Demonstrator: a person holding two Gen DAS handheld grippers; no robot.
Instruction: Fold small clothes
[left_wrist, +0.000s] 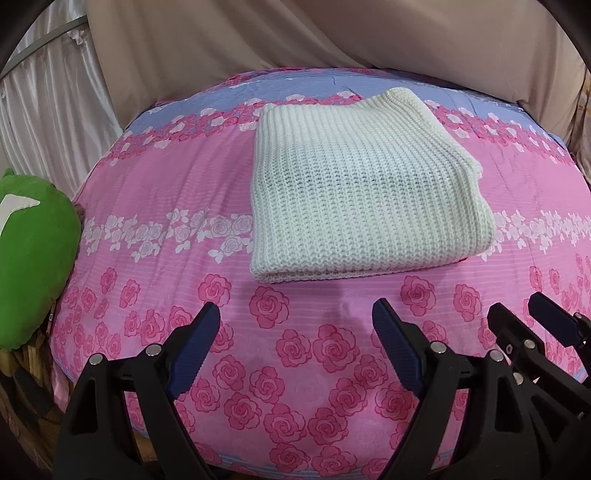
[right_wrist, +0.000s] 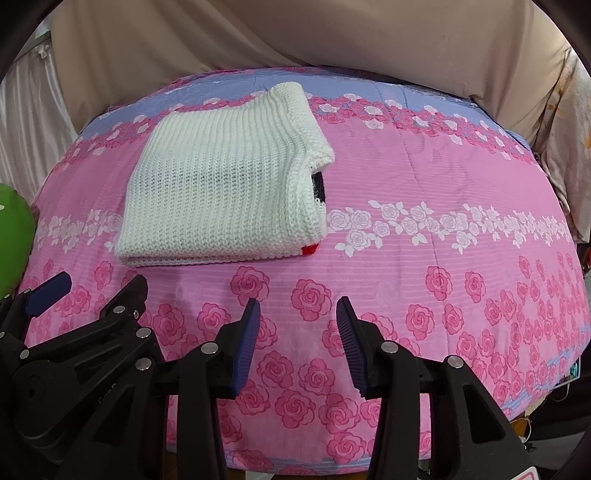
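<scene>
A white knitted sweater (left_wrist: 364, 188) lies folded into a thick rectangle on the pink rose-print bedcover (left_wrist: 166, 184). In the right wrist view the sweater (right_wrist: 225, 188) shows a black patch and a red patch at its right edge. My left gripper (left_wrist: 295, 317) is open and empty, just in front of the sweater's near fold. My right gripper (right_wrist: 297, 314) is open and empty, in front of and to the right of the sweater. Each gripper shows in the other's view: the right gripper (left_wrist: 517, 310) at the lower right, the left gripper (right_wrist: 103, 282) at the lower left.
A green plush toy (left_wrist: 33, 254) sits at the bed's left edge. Beige fabric (left_wrist: 332, 33) hangs behind the bed, with white curtains (left_wrist: 44, 118) at the left. Bare bedcover (right_wrist: 443, 240) stretches to the right of the sweater.
</scene>
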